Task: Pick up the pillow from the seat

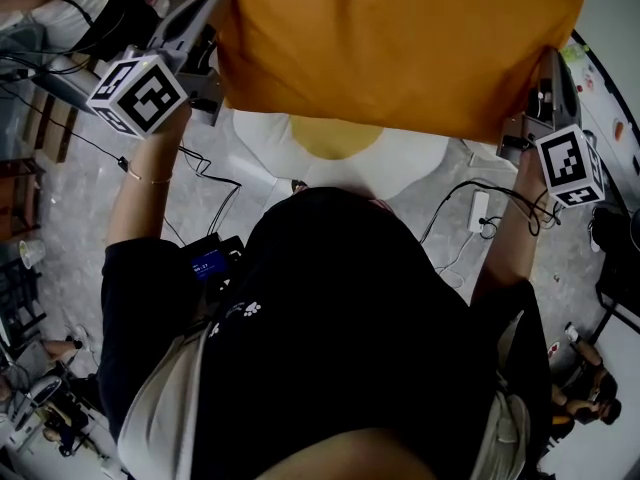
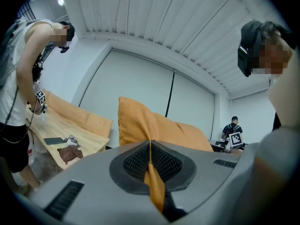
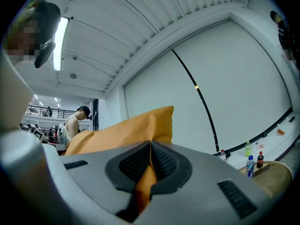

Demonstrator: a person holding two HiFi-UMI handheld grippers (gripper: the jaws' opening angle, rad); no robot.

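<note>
An orange pillow [image 1: 400, 38] hangs in the air, stretched between both grippers above a white seat with a yellow middle [image 1: 335, 143]. My left gripper [image 1: 215, 13] is shut on the pillow's left edge. My right gripper [image 1: 550, 68] is shut on its right edge. In the left gripper view the orange pillow [image 2: 154, 125] runs out from between the black pads [image 2: 136, 161], pinched flat. The right gripper view shows the same: the pillow [image 3: 126, 128] is caught between the pads [image 3: 164, 161]. Both grippers point level.
Cables and a white power strip [image 1: 478, 211] lie on the grey floor round the seat. A person in a white top [image 2: 23, 102] stands by a wooden table [image 2: 70, 135]. Bottles [image 3: 253, 163] stand at the right.
</note>
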